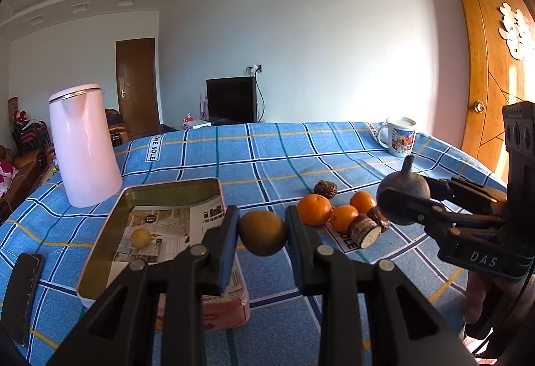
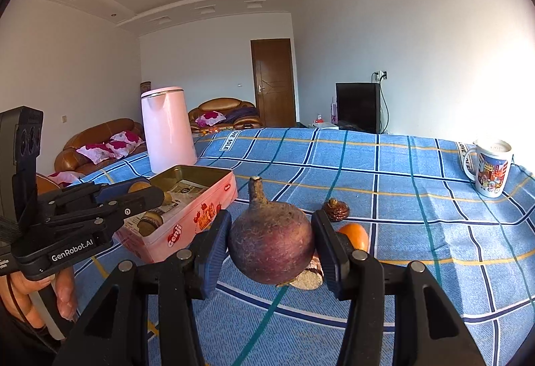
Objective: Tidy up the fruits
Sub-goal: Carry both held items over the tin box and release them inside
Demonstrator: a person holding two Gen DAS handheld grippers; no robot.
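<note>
My left gripper (image 1: 262, 232) is shut on a small brown round fruit (image 1: 263, 233), held above the cloth beside the open pink tin (image 1: 100, 239). A yellowish fruit (image 1: 140, 238) lies inside the tin on printed paper. My right gripper (image 2: 271, 240) is shut on a purple round fruit with a long stem (image 2: 271, 242), lifted off the table. The same gripper (image 1: 406, 203) shows at the right of the left wrist view. Three oranges (image 1: 314, 209) and a cut brown piece (image 1: 367, 230) lie on the blue checked cloth, with a dark wrinkled fruit (image 1: 325, 189) behind them.
A pink kettle (image 1: 83, 145) stands behind the tin at the left. A printed mug (image 1: 401, 136) sits at the far right of the table (image 1: 267, 152). A dark phone (image 1: 21, 292) lies at the near left edge. A person's hand (image 2: 63, 295) holds the left gripper.
</note>
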